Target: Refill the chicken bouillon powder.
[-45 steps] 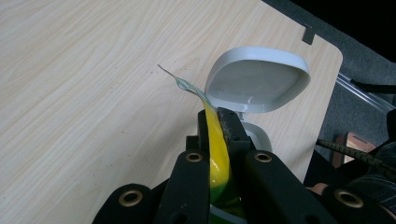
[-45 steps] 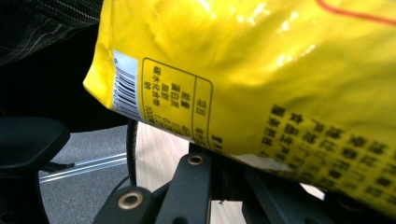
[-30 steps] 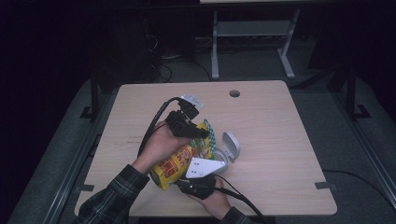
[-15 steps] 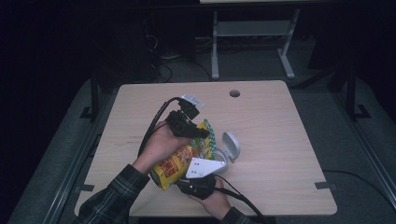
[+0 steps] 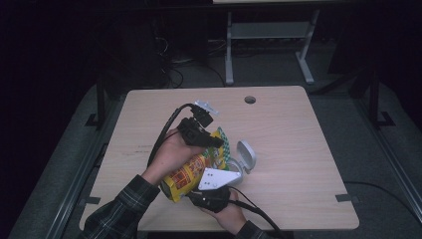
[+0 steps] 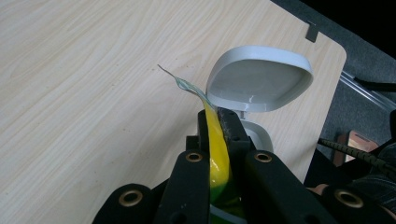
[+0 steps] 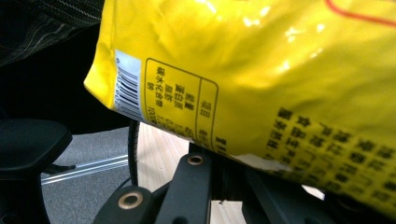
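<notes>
Left gripper (image 6: 218, 123) jaws pinching yellow bag (image 6: 215, 149), barcode (image 7: 127, 90) facing right gripper view

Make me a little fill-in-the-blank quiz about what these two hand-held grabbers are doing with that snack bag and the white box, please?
1. The snack bag is mostly ____ in colour.
2. The white container beside the bag has its lid ____.
3. The left gripper is shut on the bag's ____ edge.
4. Everything is on a ____ table.

Missing words: yellow; open; top; wooden

Snack bag (image 5: 191, 172) left of open container (image 5: 244, 158)
</notes>
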Tool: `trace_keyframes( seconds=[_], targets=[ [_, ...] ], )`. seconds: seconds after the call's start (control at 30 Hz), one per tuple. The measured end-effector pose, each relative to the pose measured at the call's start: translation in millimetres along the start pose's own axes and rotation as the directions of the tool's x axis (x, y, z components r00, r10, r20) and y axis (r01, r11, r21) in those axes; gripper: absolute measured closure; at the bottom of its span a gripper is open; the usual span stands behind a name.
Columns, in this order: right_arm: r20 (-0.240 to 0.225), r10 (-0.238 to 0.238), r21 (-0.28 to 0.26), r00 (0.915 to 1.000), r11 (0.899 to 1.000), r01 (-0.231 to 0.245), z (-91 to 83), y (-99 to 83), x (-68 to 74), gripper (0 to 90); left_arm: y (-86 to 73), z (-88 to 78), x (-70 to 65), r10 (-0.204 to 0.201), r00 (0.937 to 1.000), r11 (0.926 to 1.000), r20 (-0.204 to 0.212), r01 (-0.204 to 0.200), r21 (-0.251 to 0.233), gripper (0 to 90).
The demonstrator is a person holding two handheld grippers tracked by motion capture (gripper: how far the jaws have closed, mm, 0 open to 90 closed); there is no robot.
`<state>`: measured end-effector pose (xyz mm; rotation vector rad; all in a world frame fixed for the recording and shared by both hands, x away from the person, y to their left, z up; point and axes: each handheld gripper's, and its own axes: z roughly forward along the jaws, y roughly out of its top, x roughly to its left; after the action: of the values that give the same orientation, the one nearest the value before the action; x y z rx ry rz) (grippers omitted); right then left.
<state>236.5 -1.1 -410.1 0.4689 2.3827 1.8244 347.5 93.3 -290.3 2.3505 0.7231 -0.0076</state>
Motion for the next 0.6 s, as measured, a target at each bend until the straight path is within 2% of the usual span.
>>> trace_keyframes(
  seconds=[0.6],
  targets=[
    [0.001, -0.003, 0.002, 1.0000, 1.000, 0.003, 0.0, 0.0, 0.4, 89.9, -0.1, -0.5, 1.1, 0.006, 1.0000, 1.0000, 0.004, -0.006, 0.008, 89.8]
  ],
)
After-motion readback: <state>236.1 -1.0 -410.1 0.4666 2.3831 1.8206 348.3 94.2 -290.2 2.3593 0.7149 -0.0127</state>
